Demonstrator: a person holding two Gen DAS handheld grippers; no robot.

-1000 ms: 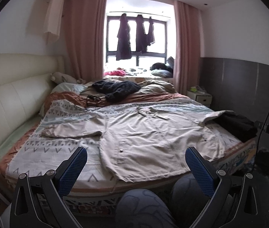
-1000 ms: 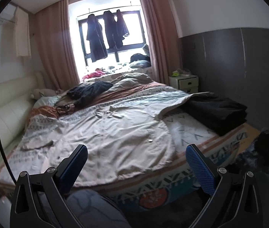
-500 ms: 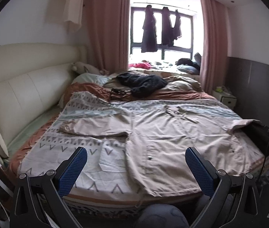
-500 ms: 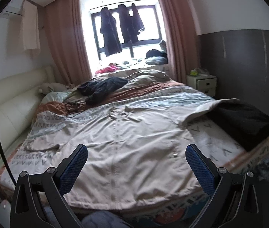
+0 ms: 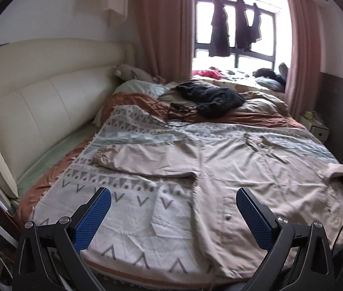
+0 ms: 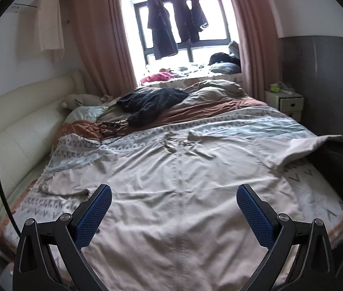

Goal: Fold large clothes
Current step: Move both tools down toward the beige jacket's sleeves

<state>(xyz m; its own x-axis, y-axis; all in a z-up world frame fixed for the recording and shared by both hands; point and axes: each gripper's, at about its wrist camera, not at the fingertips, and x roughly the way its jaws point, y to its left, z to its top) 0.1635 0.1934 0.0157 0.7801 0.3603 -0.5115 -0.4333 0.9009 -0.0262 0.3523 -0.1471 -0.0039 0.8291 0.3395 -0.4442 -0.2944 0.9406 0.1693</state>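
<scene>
A large beige coat [image 5: 256, 177] lies spread flat on the patterned bedspread [image 5: 128, 201], collar toward the window and hem at the bed's near edge. One sleeve [image 5: 142, 160] stretches left. In the right wrist view the coat [image 6: 183, 194] fills the near bed, and its other sleeve [image 6: 300, 148] reaches right onto a black pile. My left gripper [image 5: 174, 215] is open above the near left part of the bed, by the coat's left hem side. My right gripper [image 6: 174, 215] hangs open over the coat's lower middle. Neither holds anything.
A black folded pile [image 6: 341, 167] sits at the bed's right edge. A dark knit garment [image 6: 152, 101] and tangled cables [image 6: 108, 126] lie farther back. A cream headboard [image 5: 38, 106] runs along the left, a white nightstand [image 6: 285, 101] stands at the right wall.
Both grippers have moved forward and up over the bed, so the coat looks nearer. The left view has swung left toward the sleeve. The person's knees have dropped out of view.
</scene>
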